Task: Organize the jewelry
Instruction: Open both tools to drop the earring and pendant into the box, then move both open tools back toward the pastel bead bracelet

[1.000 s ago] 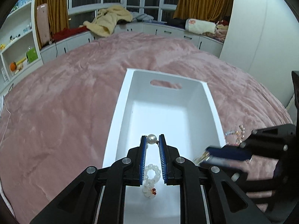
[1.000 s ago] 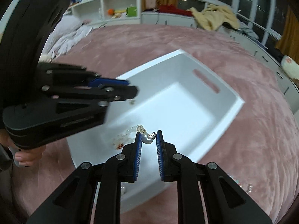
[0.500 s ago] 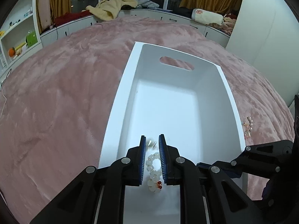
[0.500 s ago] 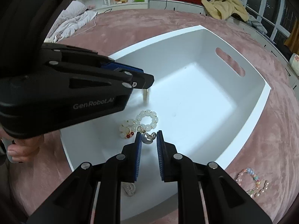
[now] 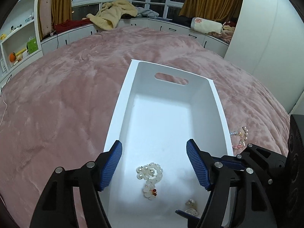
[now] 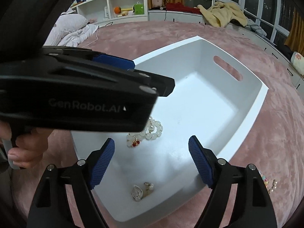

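Lying lengthwise in bin (image 5: 218, 102), bracelet (image 5: 150, 176).

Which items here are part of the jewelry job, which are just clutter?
Job:
white plastic bin
white bead bracelet with red charm
pearl earrings
pastel bead bracelets on the blanket

Clutter:
yellow robe
orange toy on shelf
grey pillow

The only lettering I can read is "GenRobot.AI", printed pale on the black side of the left tool (image 6: 152, 83).
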